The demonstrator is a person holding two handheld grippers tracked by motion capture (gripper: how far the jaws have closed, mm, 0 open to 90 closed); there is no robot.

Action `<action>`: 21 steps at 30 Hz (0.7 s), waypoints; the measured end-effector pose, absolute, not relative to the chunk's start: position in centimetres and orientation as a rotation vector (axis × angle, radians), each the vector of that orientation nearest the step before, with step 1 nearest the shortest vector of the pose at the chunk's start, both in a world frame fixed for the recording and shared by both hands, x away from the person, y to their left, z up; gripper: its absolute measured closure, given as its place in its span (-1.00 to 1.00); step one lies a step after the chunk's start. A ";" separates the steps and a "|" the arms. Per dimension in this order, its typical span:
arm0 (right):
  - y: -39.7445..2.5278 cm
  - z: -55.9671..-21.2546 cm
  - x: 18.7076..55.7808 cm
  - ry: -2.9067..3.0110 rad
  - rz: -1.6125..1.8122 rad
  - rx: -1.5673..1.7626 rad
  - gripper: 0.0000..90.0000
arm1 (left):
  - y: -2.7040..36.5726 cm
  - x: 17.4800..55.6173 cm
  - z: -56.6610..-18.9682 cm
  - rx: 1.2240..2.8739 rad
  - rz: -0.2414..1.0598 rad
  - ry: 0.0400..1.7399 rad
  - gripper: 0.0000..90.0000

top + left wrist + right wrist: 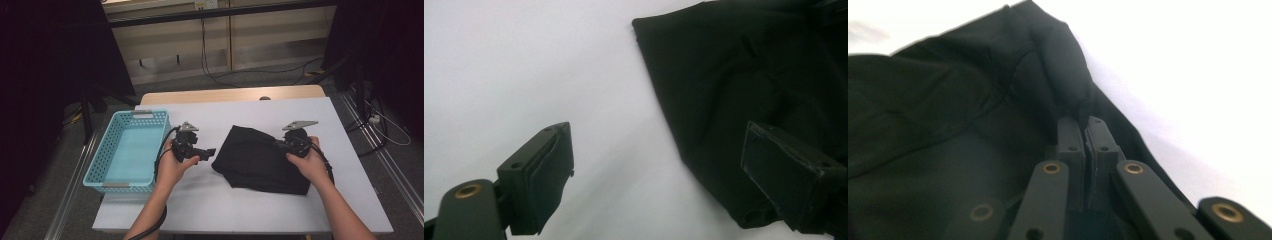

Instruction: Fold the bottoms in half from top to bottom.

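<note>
A black cloth [260, 160] lies folded on the white table [235, 205], right of the middle. My right gripper [281, 145] rests on the cloth's right side, and its jaws are shut on a pinched fold of the cloth [1068, 95]. My left gripper [209, 151] hovers just left of the cloth's left edge, open, with nothing between its fingers [541, 175]. In the left gripper view the cloth [744, 85] spreads to the right, under the right-hand jaw.
A light blue plastic basket [111, 160] stands at the table's left edge, with nothing in it that I can see. Cables trail on the floor beyond the table's far edge. Bare white tabletop lies in front of the cloth.
</note>
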State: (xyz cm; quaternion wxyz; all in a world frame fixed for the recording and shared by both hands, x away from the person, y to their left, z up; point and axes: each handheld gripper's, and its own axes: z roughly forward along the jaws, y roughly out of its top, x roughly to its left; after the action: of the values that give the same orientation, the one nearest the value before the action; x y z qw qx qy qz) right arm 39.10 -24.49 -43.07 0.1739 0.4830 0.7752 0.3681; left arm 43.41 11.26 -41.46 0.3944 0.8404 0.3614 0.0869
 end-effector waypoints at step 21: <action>-27.3 -42.3 36.7 2.164 1.045 1.421 0.94 | 10.4 43.1 -41.9 2.175 0.218 0.888 -0.70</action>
State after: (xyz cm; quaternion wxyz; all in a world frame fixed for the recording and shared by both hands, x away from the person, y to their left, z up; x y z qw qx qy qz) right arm 36.66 -27.33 -42.26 0.1742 0.5012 0.7633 0.3686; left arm 43.11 10.39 -41.88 0.3813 0.8522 0.3481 0.0854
